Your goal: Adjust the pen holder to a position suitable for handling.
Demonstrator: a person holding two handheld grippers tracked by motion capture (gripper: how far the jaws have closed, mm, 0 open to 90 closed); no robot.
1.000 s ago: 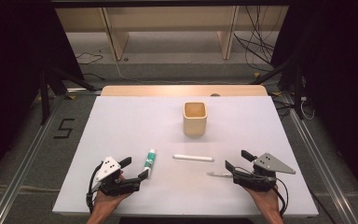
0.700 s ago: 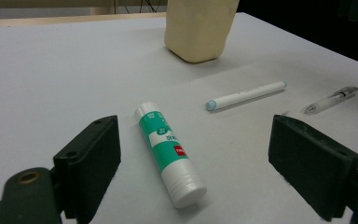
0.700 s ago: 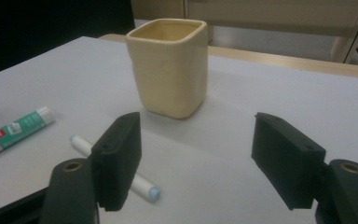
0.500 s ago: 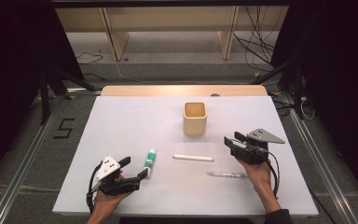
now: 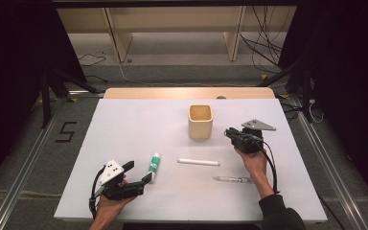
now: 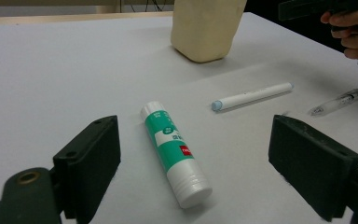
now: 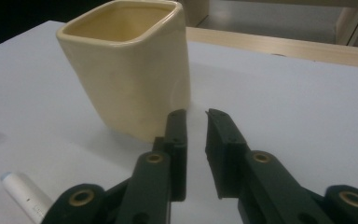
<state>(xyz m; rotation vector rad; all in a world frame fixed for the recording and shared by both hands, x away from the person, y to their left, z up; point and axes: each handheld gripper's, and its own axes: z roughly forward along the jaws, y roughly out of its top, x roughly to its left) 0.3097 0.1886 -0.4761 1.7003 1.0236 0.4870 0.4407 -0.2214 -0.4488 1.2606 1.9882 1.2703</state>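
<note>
Left gripper (image 6: 193,154), lower frame, jaws spread wide, straddling green-white plastic glue stick (image 6: 175,149), ready to grasp. Right gripper (image 7: 196,135), jaws nearly closed, empty, beside cream square ceramic cup (image 7: 126,65), frame centre.

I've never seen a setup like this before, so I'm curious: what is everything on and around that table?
Square cup: one, cream, upright, far middle of the table.
Glue stick: one, green and white, lying near the left gripper.
White marker: one, lying at the centre.
Clear pen: one, transparent, lying near the right forearm.
Table: one, white top, wooden far edge.
Shelving: pale wood, beyond the table.
Left gripper: black, jaws wide open around the glue stick.
Right gripper: black, jaws almost together, holding nothing, beside the cup.
</note>
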